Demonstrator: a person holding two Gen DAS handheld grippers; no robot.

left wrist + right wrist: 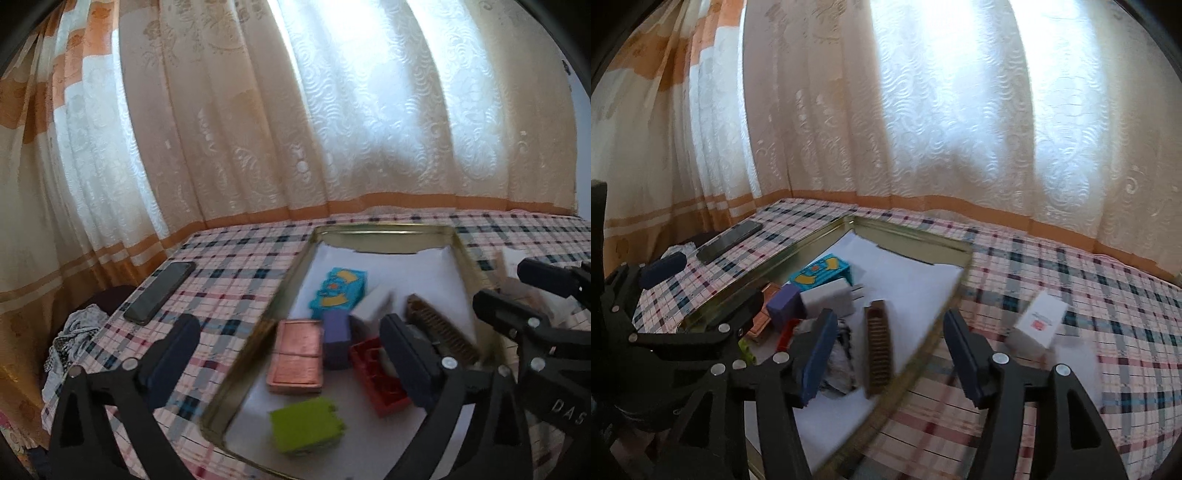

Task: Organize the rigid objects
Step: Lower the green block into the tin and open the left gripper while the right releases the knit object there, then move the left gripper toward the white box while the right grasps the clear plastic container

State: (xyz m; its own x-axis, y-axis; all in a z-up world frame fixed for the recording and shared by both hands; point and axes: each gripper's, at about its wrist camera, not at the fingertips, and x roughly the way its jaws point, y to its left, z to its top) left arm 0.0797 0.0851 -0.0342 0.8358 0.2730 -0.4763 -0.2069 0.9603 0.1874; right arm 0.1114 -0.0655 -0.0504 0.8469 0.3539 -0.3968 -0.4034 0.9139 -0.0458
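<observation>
Two open claws, one white box left outside the tray

Both claws are spread wide and grip nothing. The right claw [890, 354] hovers over the tray's near right rim, one finger above the lining, the other above the checked cloth of the worktop [1071, 280]. The left claw [291, 354] straddles the tray's left rim. Inside the gold tray [955, 251] lie a brown comb [879, 350], a purple block [785, 304], a turquoise box [823, 275], a copper tin [297, 356], a red brick [376, 376] and a lime block [304, 424]. A small white box [1039, 319] stands on the cloth, near the right claw and outside the tray. Collecting looks nearly done; next, the right claw likely swings over that box, squares up, and closes across its narrow sides. A phone [160, 291] lies well apart.
</observation>
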